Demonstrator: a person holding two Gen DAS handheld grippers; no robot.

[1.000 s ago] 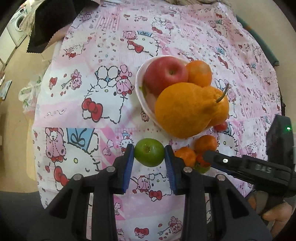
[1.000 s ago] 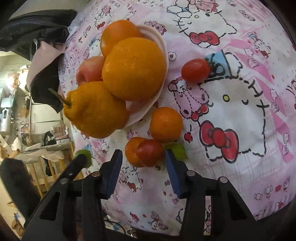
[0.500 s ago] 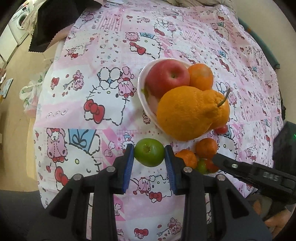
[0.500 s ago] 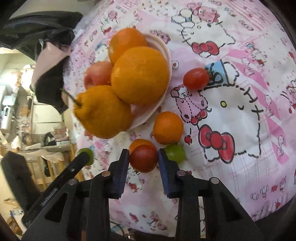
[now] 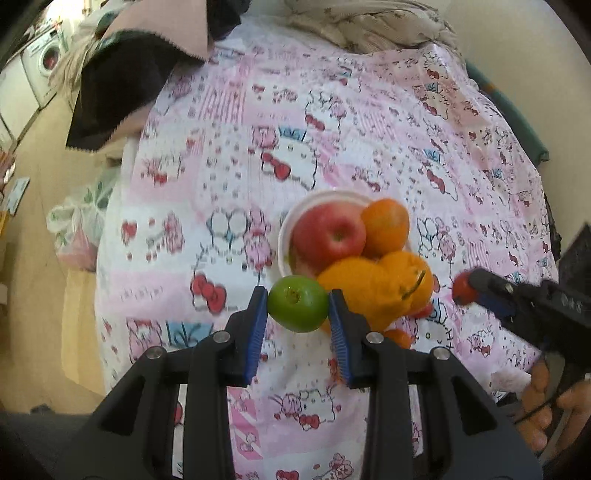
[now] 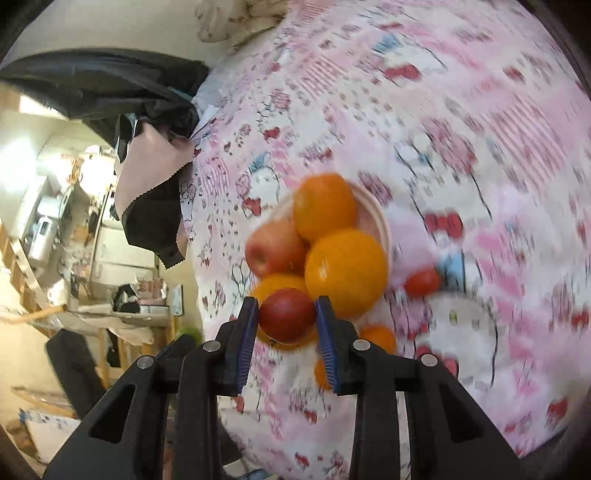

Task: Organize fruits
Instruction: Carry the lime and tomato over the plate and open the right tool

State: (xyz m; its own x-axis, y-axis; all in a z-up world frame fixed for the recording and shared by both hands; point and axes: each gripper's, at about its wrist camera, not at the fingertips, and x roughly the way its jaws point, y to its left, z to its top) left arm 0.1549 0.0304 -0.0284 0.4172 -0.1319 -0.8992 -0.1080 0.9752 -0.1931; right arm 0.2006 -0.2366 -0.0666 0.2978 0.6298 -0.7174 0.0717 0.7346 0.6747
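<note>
My left gripper [image 5: 298, 312] is shut on a small green fruit [image 5: 297, 303], lifted above the pink cartoon-print cloth. My right gripper [image 6: 285, 320] is shut on a small dark red fruit [image 6: 286, 318], also held in the air; it shows at the right of the left wrist view, with the red fruit [image 5: 463, 291] at its tip. Below both stands a white bowl [image 5: 286, 236] piled with a red apple [image 5: 328, 232], a round orange [image 5: 386, 226] and a big knobbly orange citrus [image 5: 373, 286]. Small oranges [image 6: 380, 336] and a red tomato [image 6: 422, 282] lie loose on the cloth near the bowl.
A black and pink cloth [image 5: 122, 74] hangs over the table's far left corner. A beige bundle [image 5: 369, 22] lies at the far edge. A plastic bag [image 5: 79, 225] sits on the floor to the left. A hand [image 5: 546, 413] holds the right gripper's handle.
The right jaws closed on the dark red fruit and lifted it off the cloth. Both grippers have risen, so the bowl and table look smaller and farther below.
</note>
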